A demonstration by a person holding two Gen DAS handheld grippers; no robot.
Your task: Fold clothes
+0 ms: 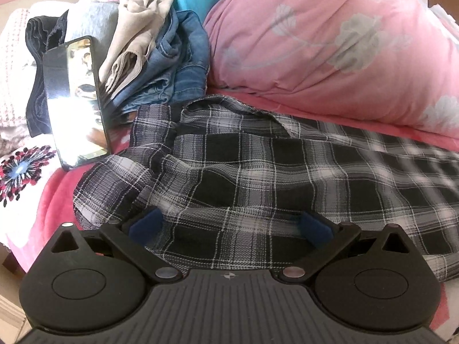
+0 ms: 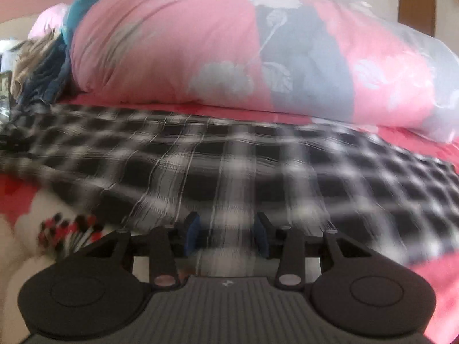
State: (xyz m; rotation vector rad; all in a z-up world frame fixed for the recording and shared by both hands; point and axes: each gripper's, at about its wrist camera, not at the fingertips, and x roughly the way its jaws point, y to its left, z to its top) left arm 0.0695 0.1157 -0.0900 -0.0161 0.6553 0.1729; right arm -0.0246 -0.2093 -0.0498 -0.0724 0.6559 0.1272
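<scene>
1. Laying out the plaid shirt (image 1: 258,172) for folding looks like the step in hand; it lies spread on the pink bed cover (image 1: 57,183), collar end toward the clothes pile (image 1: 160,66), long side along the rolled pink duvet (image 1: 330,43).
2. Left gripper (image 1: 228,225) is released, jaws spread wide over the near edge of the shirt, blue pads (image 1: 145,223) not pinching cloth.
3. Right gripper (image 2: 226,233) has its jaws partly apart; plaid cloth shows between the pads (image 2: 193,233), but the view is motion-blurred and I cannot tell whether they press on it.
4. Shirt (image 2: 229,154) in the right view runs flat across the bed cover (image 2: 424,269), duvet (image 2: 172,48) just behind it.
5. To do it well: take the near hem at 2 well-separated points, 1 per gripper, single layer only.
6. Smooth the bunched sleeve area near the phone (image 1: 76,103) first, or the fold will likely trap wrinkles.
7. Lift both grips evenly and carry the edge toward the duvet side so the fold line stays straight.
8. Risk, by judgement: the phone leans on the pile just beside the shirt's collar end; tugging the cloth could tip it.
</scene>
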